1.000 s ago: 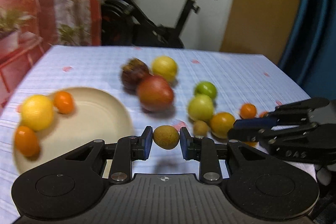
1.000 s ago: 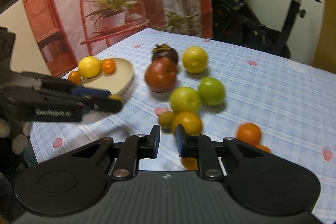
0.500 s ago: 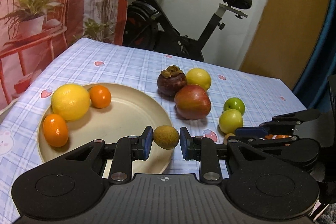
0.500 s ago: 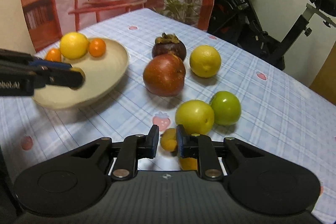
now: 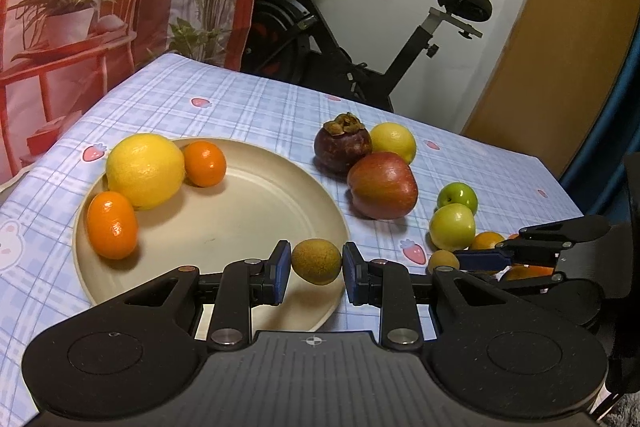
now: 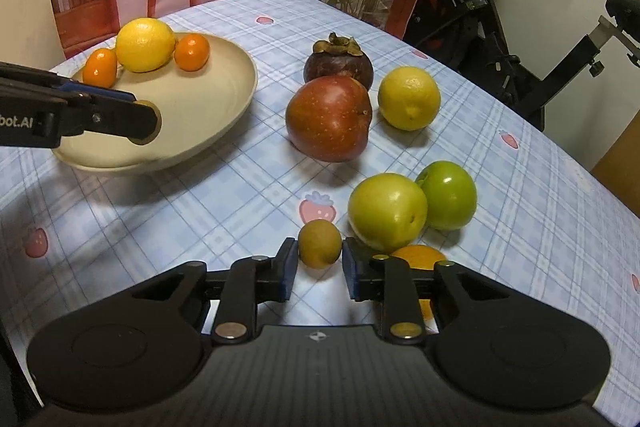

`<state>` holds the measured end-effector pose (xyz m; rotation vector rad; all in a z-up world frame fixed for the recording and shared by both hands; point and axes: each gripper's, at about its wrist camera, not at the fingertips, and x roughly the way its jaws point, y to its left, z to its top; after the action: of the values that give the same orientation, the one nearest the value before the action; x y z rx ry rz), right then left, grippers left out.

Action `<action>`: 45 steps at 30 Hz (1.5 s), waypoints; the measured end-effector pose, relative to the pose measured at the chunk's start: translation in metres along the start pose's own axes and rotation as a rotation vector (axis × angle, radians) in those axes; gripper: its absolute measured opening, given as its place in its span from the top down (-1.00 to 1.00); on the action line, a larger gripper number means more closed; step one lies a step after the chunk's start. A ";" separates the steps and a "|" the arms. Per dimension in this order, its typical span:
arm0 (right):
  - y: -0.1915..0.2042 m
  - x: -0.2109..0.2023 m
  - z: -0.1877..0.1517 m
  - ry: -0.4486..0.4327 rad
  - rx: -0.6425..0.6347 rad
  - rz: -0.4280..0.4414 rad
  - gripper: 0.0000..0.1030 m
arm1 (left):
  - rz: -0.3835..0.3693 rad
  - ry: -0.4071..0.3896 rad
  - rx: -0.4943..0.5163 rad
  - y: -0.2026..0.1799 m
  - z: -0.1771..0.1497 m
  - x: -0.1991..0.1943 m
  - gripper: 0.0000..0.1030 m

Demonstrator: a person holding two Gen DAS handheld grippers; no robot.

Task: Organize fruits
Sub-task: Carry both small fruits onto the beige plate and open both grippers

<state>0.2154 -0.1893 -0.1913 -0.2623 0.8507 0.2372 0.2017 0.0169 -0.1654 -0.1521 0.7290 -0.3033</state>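
Note:
My left gripper (image 5: 316, 267) is shut on a small brown-green round fruit (image 5: 316, 261), held just above the near rim of the beige plate (image 5: 240, 211). A big lemon (image 5: 144, 171) and two small orange fruits (image 5: 204, 163) lie on the plate's far left. My right gripper (image 6: 320, 267) is shut to a narrow gap low over the table. A second small brown fruit (image 6: 320, 244) lies on the cloth right at its fingertips; I cannot tell whether they touch it. In the right wrist view the left gripper (image 6: 144, 123) hangs over the plate (image 6: 208, 107).
On the blue checked tablecloth (image 6: 200, 195) right of the plate lie a mangosteen (image 6: 338, 65), a red apple (image 6: 330, 117), a lemon (image 6: 408, 97), two green round fruits (image 6: 386, 213) and an orange (image 6: 418, 255) under my right finger. An exercise bike stands beyond the table's far edge.
My left gripper carried its small fruit leftwards to the plate's near rim. My right gripper moved down and forward until its tips reached the other small brown fruit. Neither gap changed.

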 end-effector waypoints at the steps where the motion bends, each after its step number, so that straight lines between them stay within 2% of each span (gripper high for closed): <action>1: 0.001 -0.001 0.000 -0.005 -0.002 0.000 0.49 | 0.001 0.001 0.000 0.000 0.000 0.000 0.43; 9: 0.005 -0.015 0.011 -0.059 0.008 0.039 0.49 | 0.019 0.003 -0.017 0.007 0.003 -0.006 0.43; 14: 0.018 -0.018 0.031 -0.124 0.029 0.148 0.49 | 0.077 -0.003 -0.097 0.034 0.007 -0.018 0.43; 17: 0.038 -0.010 0.045 -0.140 -0.011 0.204 0.49 | 0.129 -0.006 -0.133 0.050 0.007 -0.022 0.43; 25: 0.087 0.019 0.063 -0.136 -0.097 0.318 0.49 | 0.179 0.014 -0.167 0.069 0.007 -0.026 0.43; 31: 0.107 0.027 0.064 -0.119 -0.130 0.380 0.49 | 0.204 0.022 -0.178 0.074 0.003 -0.031 0.42; 45: 0.115 0.029 0.061 -0.105 -0.113 0.412 0.48 | 0.202 0.030 -0.178 0.077 0.003 -0.027 0.42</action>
<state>0.2414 -0.0584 -0.1905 -0.1760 0.7820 0.6800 0.2010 0.0982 -0.1648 -0.2414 0.7941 -0.0476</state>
